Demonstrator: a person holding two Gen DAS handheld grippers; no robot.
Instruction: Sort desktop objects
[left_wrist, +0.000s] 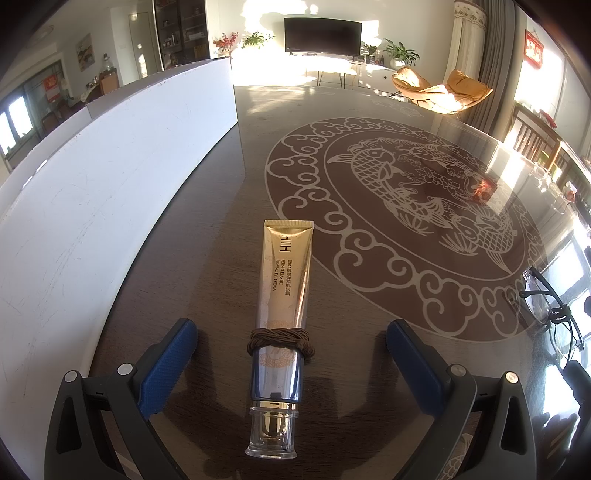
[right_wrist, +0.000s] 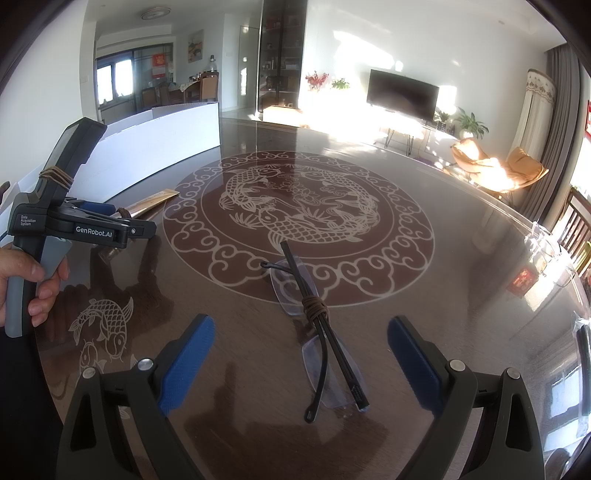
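Observation:
A gold eye-cream tube (left_wrist: 282, 295) with a brown hair tie (left_wrist: 280, 340) wound round it lies on the dark glass table, cap toward me. My left gripper (left_wrist: 291, 354) is open, its blue pads on either side of the tube, not touching it. The tube also shows in the right wrist view (right_wrist: 153, 202). Folded rimless glasses (right_wrist: 321, 339) with a brown tie (right_wrist: 314, 308) round the temples lie between the blue pads of my open right gripper (right_wrist: 301, 354). The glasses also show at the right edge of the left wrist view (left_wrist: 550, 306).
A long white box (left_wrist: 110, 177) stands along the table's left side, close to the tube. The left gripper's body and the hand holding it show in the right wrist view (right_wrist: 55, 221). The table (right_wrist: 443, 258) carries a fish medallion pattern.

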